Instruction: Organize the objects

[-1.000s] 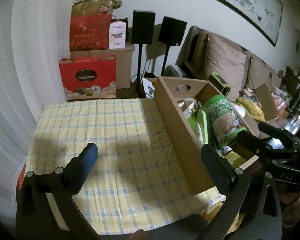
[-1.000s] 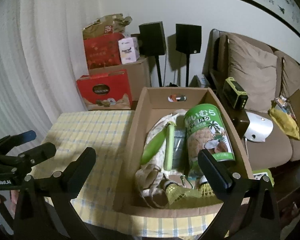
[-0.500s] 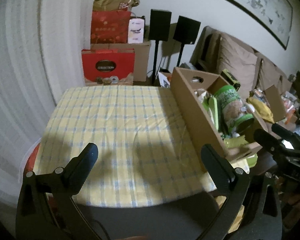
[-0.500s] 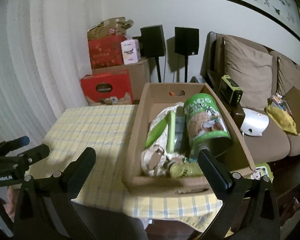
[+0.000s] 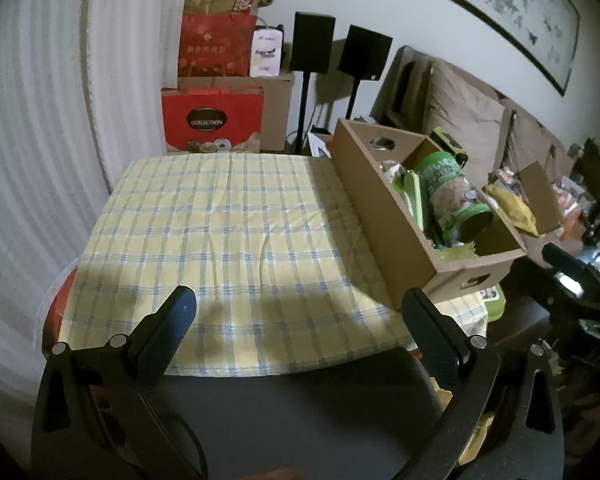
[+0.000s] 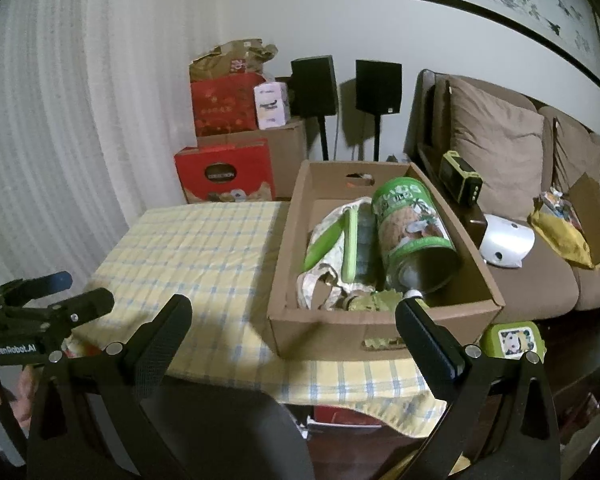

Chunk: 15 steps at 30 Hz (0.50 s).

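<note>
- Left tool [image 5: 300,312]: jaws spread wide, holding nothing, hovering off the near edge of the worktop.
- Right tool [image 6: 294,318]: jaws spread wide, empty, before the box's near wall.
- Worktop covered by yellow-and-blue checked cloth [image 5: 228,232].
- Open brown cardboard box [image 6: 342,334] sits at the worktop's right side.
- Inside it: a green printed cylindrical can [image 6: 414,232] lying on its side, beside a green-trimmed fabric item [image 6: 332,236].

I see the cardboard box [image 6: 384,320] on the table's right edge, the green can [image 6: 414,232] lying inside (beside crumpled cloth [image 6: 324,248]).
</note>
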Each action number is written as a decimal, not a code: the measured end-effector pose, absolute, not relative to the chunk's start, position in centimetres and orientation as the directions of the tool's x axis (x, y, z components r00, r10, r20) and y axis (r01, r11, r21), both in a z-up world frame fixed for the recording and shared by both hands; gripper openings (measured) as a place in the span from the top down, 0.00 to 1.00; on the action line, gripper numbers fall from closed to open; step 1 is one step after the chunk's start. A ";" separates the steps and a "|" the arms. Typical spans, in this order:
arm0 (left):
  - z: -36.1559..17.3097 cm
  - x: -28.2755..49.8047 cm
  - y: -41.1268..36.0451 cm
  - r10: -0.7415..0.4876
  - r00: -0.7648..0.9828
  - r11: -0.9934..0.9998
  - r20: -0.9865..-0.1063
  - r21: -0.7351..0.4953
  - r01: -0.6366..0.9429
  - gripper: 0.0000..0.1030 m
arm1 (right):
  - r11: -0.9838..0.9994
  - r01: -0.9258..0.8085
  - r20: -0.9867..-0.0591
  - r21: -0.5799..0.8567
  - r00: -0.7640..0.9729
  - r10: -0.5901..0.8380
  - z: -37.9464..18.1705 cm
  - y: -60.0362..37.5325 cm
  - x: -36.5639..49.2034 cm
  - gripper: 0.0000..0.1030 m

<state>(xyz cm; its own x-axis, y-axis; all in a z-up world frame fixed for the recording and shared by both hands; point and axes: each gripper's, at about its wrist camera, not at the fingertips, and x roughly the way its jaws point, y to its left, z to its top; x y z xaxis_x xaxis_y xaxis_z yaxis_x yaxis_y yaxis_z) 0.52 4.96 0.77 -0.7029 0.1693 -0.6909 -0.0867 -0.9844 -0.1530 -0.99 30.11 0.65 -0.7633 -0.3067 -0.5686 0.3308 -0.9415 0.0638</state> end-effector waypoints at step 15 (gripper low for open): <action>1.4 3.0 4.4 0.132 -0.731 -0.990 -0.670 -0.122 -0.068 0.00 | -0.950 0.308 -0.570 0.044 -0.773 -0.277 -0.1 30.1 1.1 0.00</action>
<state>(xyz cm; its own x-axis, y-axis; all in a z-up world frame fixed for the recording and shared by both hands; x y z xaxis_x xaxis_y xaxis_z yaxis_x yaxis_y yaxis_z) 2.98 4.40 1.36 -0.7308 0.1323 -0.6696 -0.0677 -0.9902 -0.1218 1.08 30.12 -0.12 -0.7734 -0.2772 -0.5702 0.3079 -0.9504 0.0444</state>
